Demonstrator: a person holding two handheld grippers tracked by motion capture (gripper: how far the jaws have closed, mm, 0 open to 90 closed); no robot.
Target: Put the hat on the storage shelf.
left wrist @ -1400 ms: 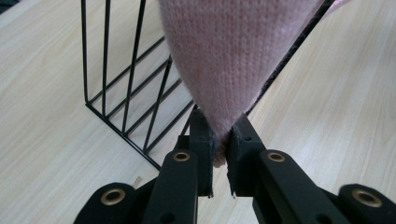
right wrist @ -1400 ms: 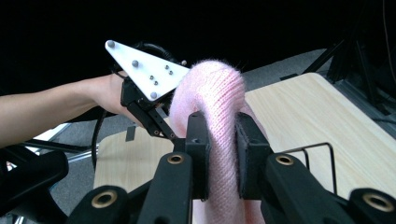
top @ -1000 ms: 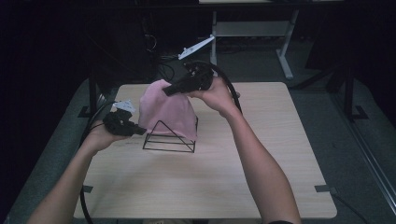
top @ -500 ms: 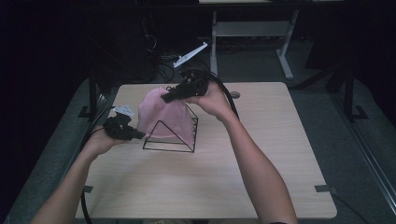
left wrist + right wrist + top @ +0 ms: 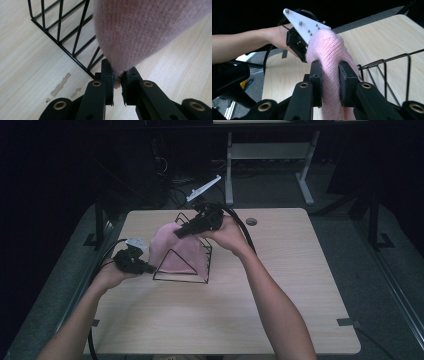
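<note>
A pink knitted cloth [image 5: 180, 251] hangs over a black wire rack [image 5: 180, 280] on the wooden table [image 5: 280, 290]. My left gripper [image 5: 149, 268] is at the rack's left front corner, shut on the cloth's lower edge. In the left gripper view the jaws of that gripper [image 5: 117, 75] pinch the tip of the cloth [image 5: 140, 30] beside the rack [image 5: 62, 47]. My right gripper [image 5: 178, 233] is over the top of the rack, shut on a fold of the cloth. In the right gripper view its jaws [image 5: 329, 68] squeeze the cloth [image 5: 329, 47], with the left gripper [image 5: 298, 46] behind.
The rack [image 5: 384, 60] stands left of the table's middle. Bare wood stretches in front of it and to the right. A round cable hole [image 5: 251, 221] sits near the far edge. A white desk frame [image 5: 265, 150] stands on the floor beyond the table.
Both hands have come down with the cloth. It now lies lower and narrower on the rack, and the rack's far end shows behind the right gripper.
</note>
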